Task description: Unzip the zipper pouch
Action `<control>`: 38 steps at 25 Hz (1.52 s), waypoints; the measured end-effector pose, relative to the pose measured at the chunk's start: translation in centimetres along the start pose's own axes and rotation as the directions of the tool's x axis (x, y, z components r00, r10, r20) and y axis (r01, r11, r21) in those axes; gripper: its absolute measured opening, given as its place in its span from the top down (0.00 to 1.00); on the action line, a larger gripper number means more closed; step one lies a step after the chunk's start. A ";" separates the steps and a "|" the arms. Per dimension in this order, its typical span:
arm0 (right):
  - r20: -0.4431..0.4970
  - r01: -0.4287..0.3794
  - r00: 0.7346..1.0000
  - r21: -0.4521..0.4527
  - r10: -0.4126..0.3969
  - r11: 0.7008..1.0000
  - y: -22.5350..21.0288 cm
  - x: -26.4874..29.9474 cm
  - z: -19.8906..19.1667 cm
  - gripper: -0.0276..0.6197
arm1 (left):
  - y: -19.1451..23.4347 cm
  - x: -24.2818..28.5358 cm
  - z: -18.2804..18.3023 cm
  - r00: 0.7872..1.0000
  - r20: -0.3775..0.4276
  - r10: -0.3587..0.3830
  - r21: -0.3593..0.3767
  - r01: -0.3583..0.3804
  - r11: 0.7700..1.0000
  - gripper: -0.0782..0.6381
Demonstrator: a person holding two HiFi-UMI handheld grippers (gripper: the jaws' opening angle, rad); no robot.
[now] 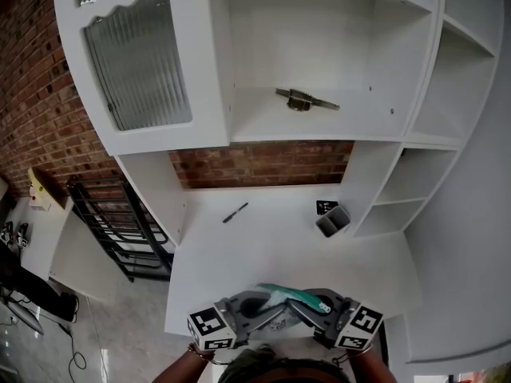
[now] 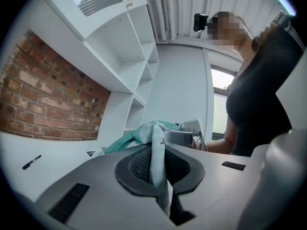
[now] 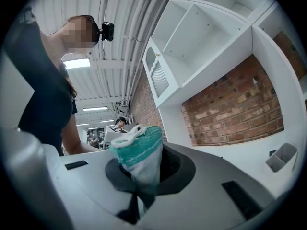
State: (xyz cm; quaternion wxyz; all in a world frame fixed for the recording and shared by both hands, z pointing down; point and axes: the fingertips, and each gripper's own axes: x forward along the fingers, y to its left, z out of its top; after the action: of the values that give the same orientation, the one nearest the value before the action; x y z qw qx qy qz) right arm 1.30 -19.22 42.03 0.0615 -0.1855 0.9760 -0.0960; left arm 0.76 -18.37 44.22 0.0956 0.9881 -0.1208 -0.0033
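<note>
The pouch (image 1: 291, 296) is at the near edge of the desk (image 1: 271, 254), with the left gripper (image 1: 267, 308) on its left end and the right gripper (image 1: 310, 309) on its right. Farther back, a pen (image 1: 235, 212) lies left and a cup (image 1: 333, 220) sits right.

No words, brand names or numbers could be read anywhere. The only signs were black-and-white square markers: on the cube (image 1: 212, 328) behind the left tongs (image 2: 160, 176), on the cube (image 1: 361, 326) behind the right tongs (image 3: 141, 176), and on a small black card (image 1: 326, 207) on the tabletop (image 1: 263, 246), well beyond the right tongs.
</note>
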 end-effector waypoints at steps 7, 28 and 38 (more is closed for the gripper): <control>-0.009 0.015 1.000 -0.016 -0.015 1.000 0.0 -0.2 -0.1 0.94 | -0.1 0.2 -0.2 0.999 -0.007 0.047 0.036 -0.046 0.998 0.88; -0.143 0.141 0.976 -0.157 -0.164 0.977 -0.5 -1.0 -2.1 0.94 | -1.4 -2.1 3.7 0.961 0.051 0.271 0.261 -0.275 0.925 0.61; -0.313 0.065 0.935 -0.310 -0.166 0.948 1.4 -0.4 -4.5 0.94 | -5.9 2.4 2.2 0.950 -0.243 0.197 0.638 0.004 0.770 0.60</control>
State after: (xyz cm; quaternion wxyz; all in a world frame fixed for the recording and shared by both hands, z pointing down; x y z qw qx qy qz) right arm 0.49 -17.05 46.13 -0.1397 -0.2312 0.9627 0.0171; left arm 4.42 -13.76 40.96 -0.2243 0.9439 -0.1503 0.1903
